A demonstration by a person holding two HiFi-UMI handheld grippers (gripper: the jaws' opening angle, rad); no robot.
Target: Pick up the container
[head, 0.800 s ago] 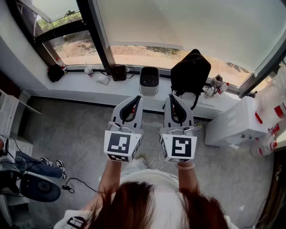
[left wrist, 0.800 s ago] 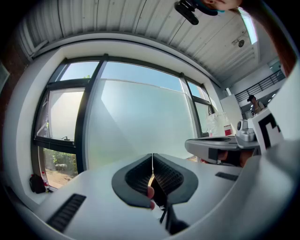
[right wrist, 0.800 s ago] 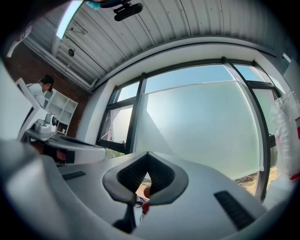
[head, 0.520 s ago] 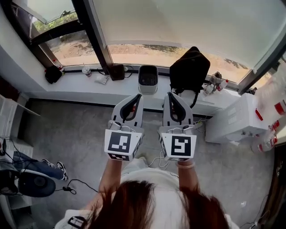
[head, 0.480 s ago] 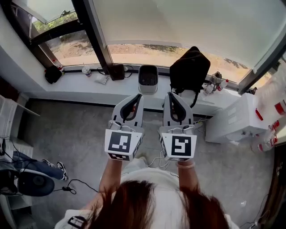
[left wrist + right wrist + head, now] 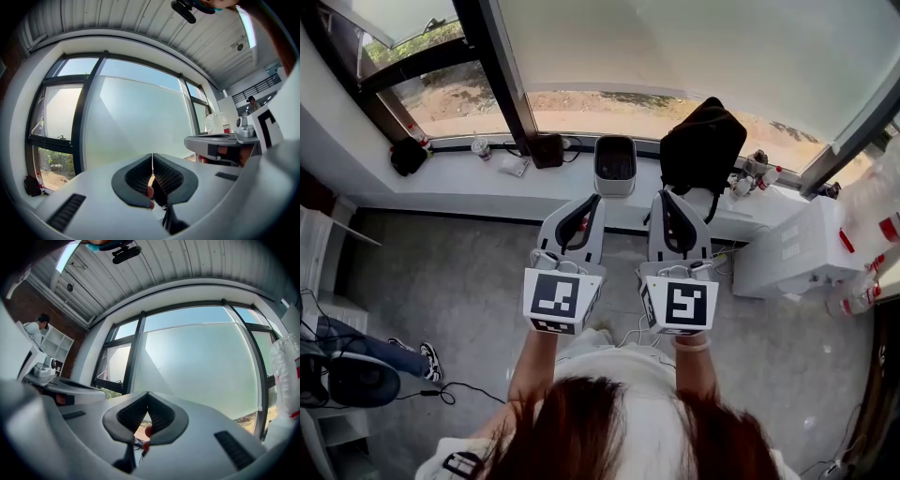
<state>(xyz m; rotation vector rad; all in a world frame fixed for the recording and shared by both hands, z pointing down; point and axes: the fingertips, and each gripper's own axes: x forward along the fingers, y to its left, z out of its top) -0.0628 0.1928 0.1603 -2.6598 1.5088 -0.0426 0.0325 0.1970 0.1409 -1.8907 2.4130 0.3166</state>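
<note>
The container point(image 6: 615, 164) is a small grey open-topped bin with a dark inside, standing on the white window sill point(image 6: 459, 178). My left gripper point(image 6: 593, 199) and right gripper point(image 6: 664, 195) are held side by side above the floor, pointing at the sill, just short of the container and to either side of it. Both are shut with nothing between the jaws. In the left gripper view the left gripper point(image 6: 152, 157) shows its pads meeting against the window. The right gripper point(image 6: 147, 394) looks the same in its own view. The container is hidden in both gripper views.
A black backpack point(image 6: 701, 145) sits on the sill right of the container, with small bottles point(image 6: 752, 174) beyond it. A black box point(image 6: 548, 150), a cup point(image 6: 479, 146) and a dark bag point(image 6: 405, 156) lie to the left. A white unit point(image 6: 797, 248) stands at the right. Someone's shoes point(image 6: 427, 361) are at the left.
Both grippers stay shut and side by side; the view has shifted slightly. The legs and shoes at the left edge have drawn back toward the lower left.
</note>
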